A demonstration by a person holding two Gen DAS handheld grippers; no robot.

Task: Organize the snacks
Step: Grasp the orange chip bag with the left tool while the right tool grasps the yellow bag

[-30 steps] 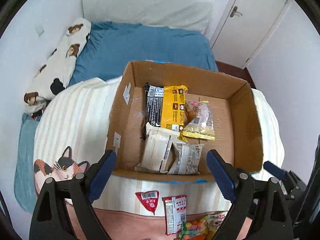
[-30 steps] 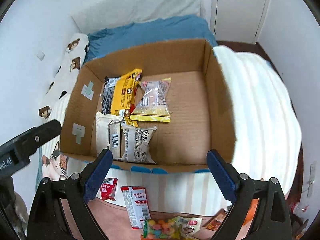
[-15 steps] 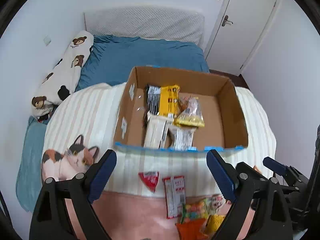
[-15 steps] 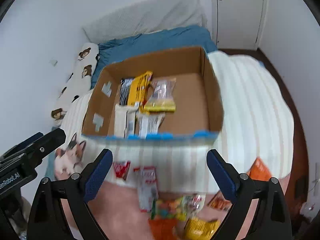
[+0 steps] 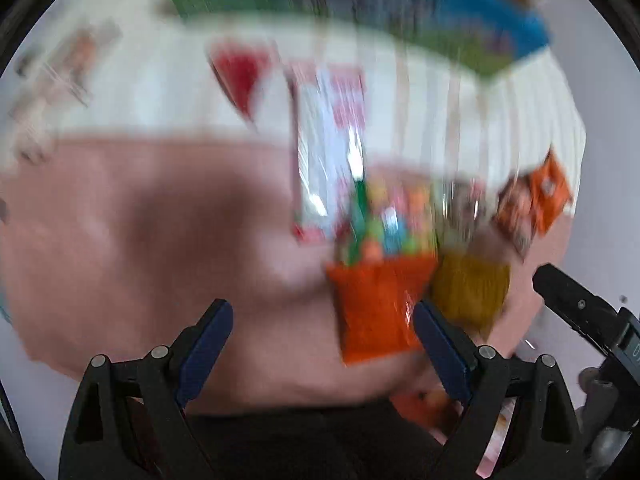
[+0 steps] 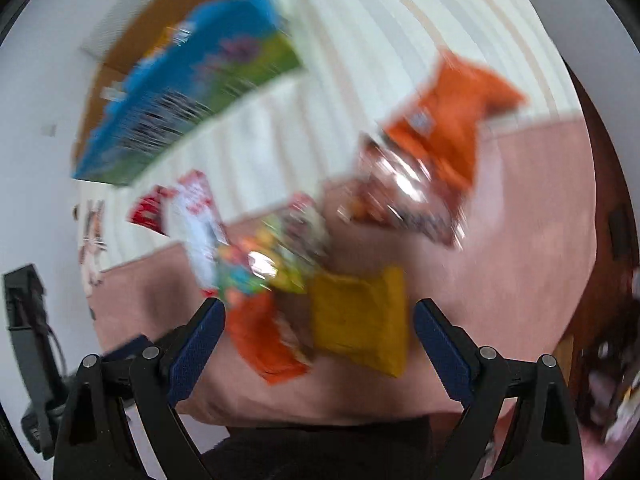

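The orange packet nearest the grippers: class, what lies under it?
The orange packet rests on the pink blanket, its far end by the colourful sweets bag. Blur hides any overlap; anything beneath stays covered.

Blurred bedding under both cameras

A pink blanket (image 5: 168,216) fills the lower part of both views, and beyond it lies a cream cover with pale stripes (image 6: 372,40); the 2 meet along a clear edge. At the far left of the striped cover a printed animal figure (image 5: 48,92) shows, too smeared to make out in detail. A pale wall (image 6: 36,128) runs along the left, and dark brown floor (image 6: 600,216) shows at the right edge.
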